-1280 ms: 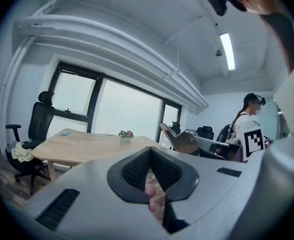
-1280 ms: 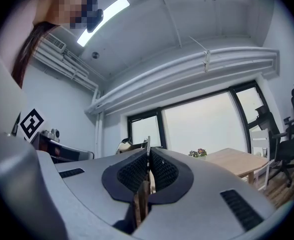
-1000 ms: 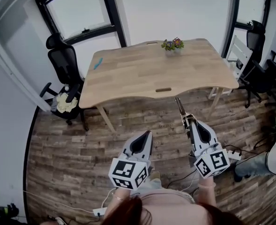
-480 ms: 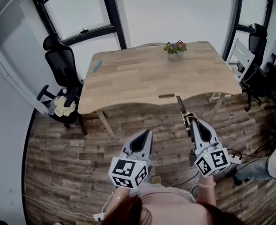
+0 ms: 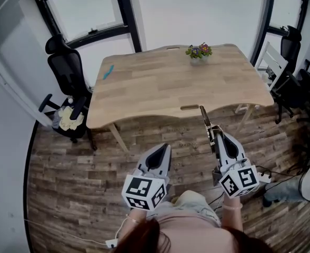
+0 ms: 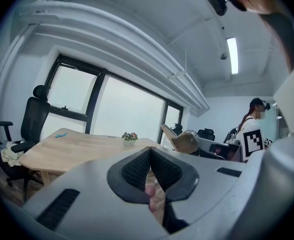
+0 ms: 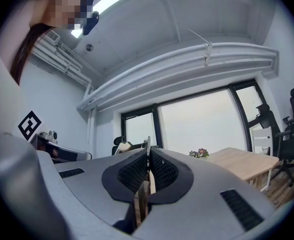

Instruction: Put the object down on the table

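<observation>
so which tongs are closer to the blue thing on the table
Left. The left tongs are off the table's near edge, right of the blue thing; the right tongs, holding a thin stick, are off the same edge, farther right.

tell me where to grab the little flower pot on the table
Take the flower pot by its pale body below the flowers, jaws level, coming from the near side of the table. It stands upright by the far edge, and the flowers spread over its top, so a grab from above would likely crush them.
</observation>
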A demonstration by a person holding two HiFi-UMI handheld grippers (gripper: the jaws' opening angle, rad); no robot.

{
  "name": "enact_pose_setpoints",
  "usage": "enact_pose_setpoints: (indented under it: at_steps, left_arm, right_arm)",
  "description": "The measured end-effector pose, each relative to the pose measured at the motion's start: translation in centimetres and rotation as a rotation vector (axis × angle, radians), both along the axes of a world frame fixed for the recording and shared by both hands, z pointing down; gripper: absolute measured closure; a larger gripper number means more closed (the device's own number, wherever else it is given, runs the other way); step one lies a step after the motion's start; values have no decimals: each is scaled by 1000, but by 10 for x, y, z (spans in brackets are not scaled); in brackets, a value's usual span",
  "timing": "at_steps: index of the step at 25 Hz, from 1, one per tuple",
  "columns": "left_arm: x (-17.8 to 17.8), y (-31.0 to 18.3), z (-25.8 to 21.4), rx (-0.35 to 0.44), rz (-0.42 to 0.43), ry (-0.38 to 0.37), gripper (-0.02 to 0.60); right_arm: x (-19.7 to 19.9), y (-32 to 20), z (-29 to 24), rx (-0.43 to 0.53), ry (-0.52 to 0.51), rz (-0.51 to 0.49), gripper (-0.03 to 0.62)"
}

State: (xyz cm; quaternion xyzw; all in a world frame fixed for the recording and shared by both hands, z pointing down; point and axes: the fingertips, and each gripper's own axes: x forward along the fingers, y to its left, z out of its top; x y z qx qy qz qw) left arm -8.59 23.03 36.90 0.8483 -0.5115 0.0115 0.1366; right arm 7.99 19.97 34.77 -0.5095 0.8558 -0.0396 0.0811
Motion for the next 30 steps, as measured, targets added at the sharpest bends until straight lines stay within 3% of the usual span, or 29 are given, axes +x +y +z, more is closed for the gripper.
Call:
enact_pose_setpoints:
  at_steps: [15, 30]
  left_arm:
    - [-9, -26, -1, 0, -16, -2, 580]
    - [6, -106, -1, 1, -8, -23, 580]
  right_arm:
    - [-14, -29, -2, -27, -36, -31, 592]
    - [-5, -102, 0, -33, -71, -44, 592]
